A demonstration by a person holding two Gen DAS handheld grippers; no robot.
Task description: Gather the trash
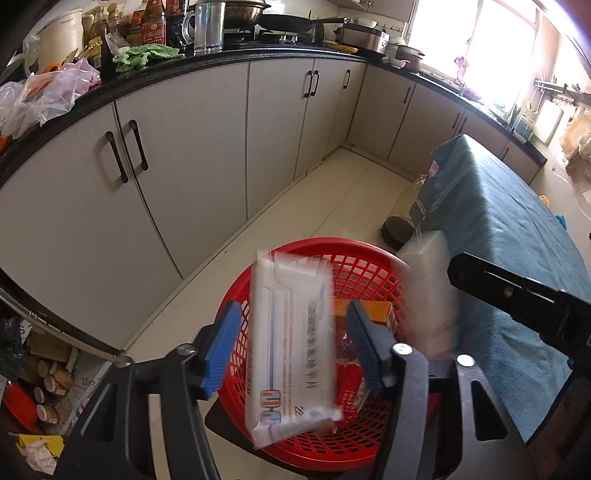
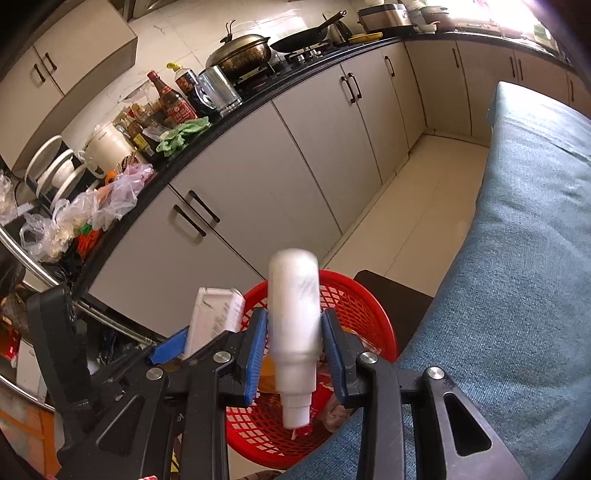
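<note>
In the left wrist view, the dark kitchen table (image 1: pixel 177 79) runs along the top left, carrying crumpled clear plastic bags (image 1: pixel 48 92), a crumpled green cloth (image 1: pixel 142 55) and a steel mug (image 1: pixel 208 26); pale cabinet doors (image 1: pixel 184 158) stand below it. At the lower middle, the left gripper (image 1: pixel 293 345) spreads its blue-padded fingers (image 1: pixel 221 349) wide. Between them a flat white cardboard box with printed text (image 1: pixel 291 350) shows motion-blurred, touching neither pad, directly over the round red plastic mesh basket (image 1: pixel 354 280). An orange box (image 1: pixel 369 310) and red wrappers lie inside the basket, which sits on a dark stool above the cream tiled floor (image 1: pixel 295 221). To the right, a blue-green cloth (image 1: pixel 517 236) covers a long surface, with the other gripper's black body reaching in over it.

In the right wrist view, the left gripper's blue pad (image 2: pixel 168 347) appears at the lower left beside the white box (image 2: pixel 216 314). In the middle, the right gripper (image 2: pixel 293 354) has its fingers (image 2: pixel 255 354) opened slightly wider than a blurred white plastic bottle (image 2: pixel 295 321), which hangs neck down between them above the red basket (image 2: pixel 354 299); I cannot tell whether the pads touch it. The blue-green cloth (image 2: pixel 517 258) fills the right side.
</note>
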